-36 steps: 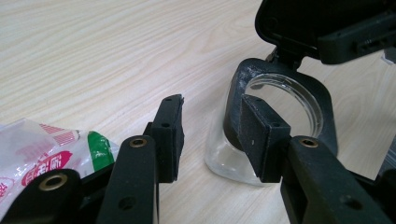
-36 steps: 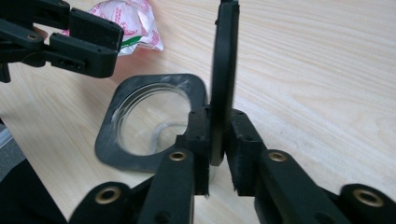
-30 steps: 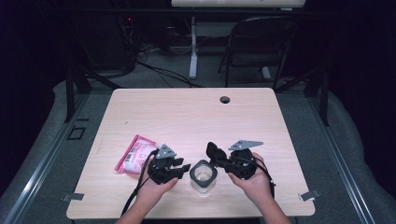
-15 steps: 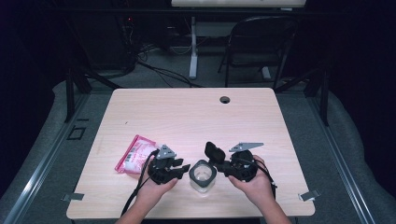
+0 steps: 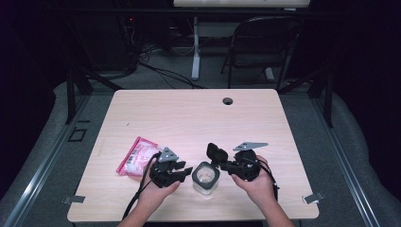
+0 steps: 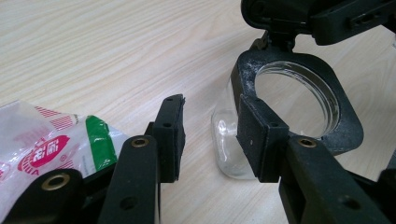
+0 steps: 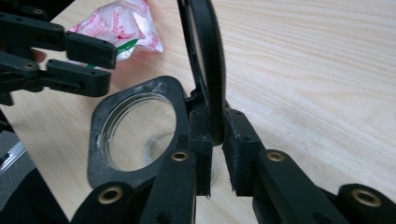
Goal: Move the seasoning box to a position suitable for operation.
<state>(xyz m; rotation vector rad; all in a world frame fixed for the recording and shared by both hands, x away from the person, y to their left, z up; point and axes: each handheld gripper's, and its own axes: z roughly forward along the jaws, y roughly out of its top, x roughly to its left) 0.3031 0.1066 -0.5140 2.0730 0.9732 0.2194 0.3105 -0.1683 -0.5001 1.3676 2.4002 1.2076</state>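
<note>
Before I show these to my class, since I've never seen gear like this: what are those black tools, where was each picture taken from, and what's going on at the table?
A person sits at a wooden table holding a hand-operated two-jaw gripper in each hand. The high view looks down from above; the other two come from cameras riding on each gripper, looking along its black jaws. On the table stand a clear glass jar with a black collar and hinged lid, and a red-and-white packet. The right gripper pinches the raised lid edge-on; its jaws have just been closing on it. The left gripper has one jaw against the jar's side, with a gap between its jaws.
</note>
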